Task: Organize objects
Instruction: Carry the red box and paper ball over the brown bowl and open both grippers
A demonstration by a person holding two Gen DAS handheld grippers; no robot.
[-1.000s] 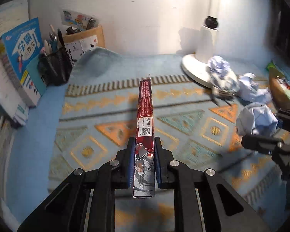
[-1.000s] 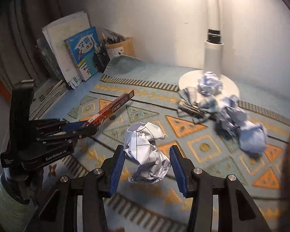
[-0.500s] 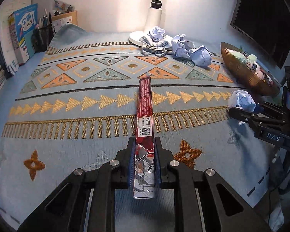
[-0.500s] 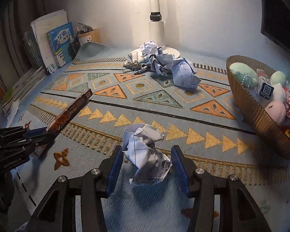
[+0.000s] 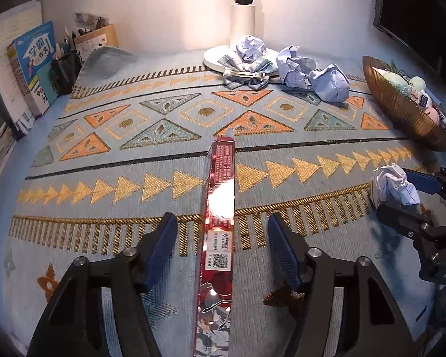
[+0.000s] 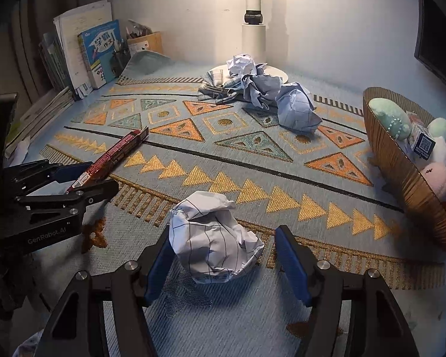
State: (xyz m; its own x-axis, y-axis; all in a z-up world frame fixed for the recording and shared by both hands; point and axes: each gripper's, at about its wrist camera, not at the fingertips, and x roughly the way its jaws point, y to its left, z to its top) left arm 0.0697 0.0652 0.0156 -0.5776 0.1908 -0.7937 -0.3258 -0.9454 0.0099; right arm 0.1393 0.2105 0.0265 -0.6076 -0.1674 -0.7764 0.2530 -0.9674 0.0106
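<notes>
A long red box lies on the patterned mat between the spread fingers of my left gripper, which is open and not touching it. It also shows in the right wrist view. A crumpled white paper ball sits on the mat between the fingers of my right gripper, which is open around it with gaps on both sides. The ball shows at the right in the left wrist view.
Several blue crumpled papers and a plaid cloth lie by the white lamp base. A ribbed bowl of toys stands at the right. Books and pen holders line the back left.
Both grippers have opened: the left let go of the red box, the right let go of the white paper ball. Both objects now rest on the mat's front part.
</notes>
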